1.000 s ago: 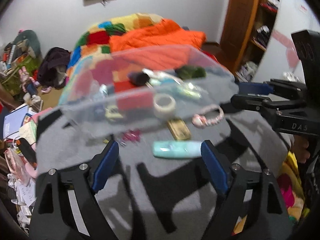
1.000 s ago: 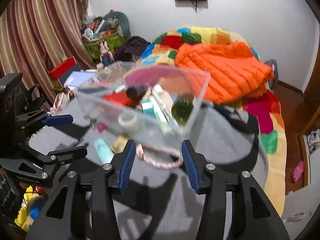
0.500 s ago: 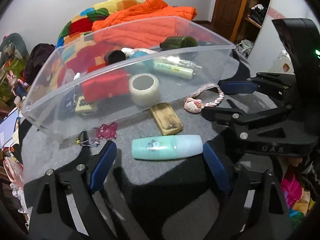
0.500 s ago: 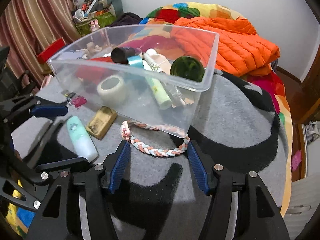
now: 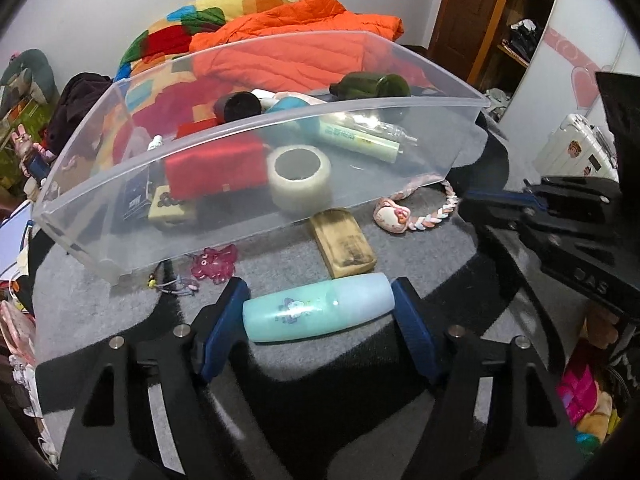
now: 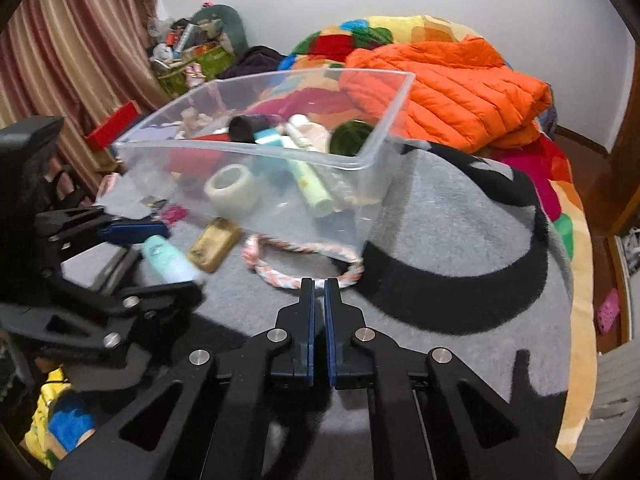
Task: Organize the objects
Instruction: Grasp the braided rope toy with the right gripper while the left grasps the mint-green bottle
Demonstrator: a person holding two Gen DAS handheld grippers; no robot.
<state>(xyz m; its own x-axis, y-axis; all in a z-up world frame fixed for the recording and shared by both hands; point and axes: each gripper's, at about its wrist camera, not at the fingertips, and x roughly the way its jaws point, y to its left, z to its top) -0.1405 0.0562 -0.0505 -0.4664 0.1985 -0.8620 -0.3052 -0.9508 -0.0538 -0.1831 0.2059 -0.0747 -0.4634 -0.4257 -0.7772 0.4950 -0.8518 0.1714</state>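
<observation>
**Both claws down at the near side of the clear bin**

The left gripper (image 5: 318, 312) brackets the mint-green bottle (image 5: 318, 312), which lies on its side across the gap on the grey and black blanket (image 5: 400, 368). Each blue pad sits against one end of the bottle, so the jaws are closed about as far as the bottle's length allows; whether they press it firmly cannot be told.

The right gripper (image 6: 319, 286) has its jaws drawn almost together, a thin slit between the pads. Their tips meet the near loop of the braided pink-and-white rope (image 6: 304, 278); a strand seems caught between them, though the tips hide the contact itself.

Just beyond both lies the clear plastic bin (image 5: 132, 216), holding a roll of tape (image 5: 300, 178), a red box (image 5: 216, 168), a pale green tube (image 5: 360, 140), and a dark green bottle (image 5: 372, 86) at its far right. A tan block (image 5: 344, 248) rests between the mint-green bottle and the bin, with a pink trinket (image 5: 214, 266) to its left.
</observation>
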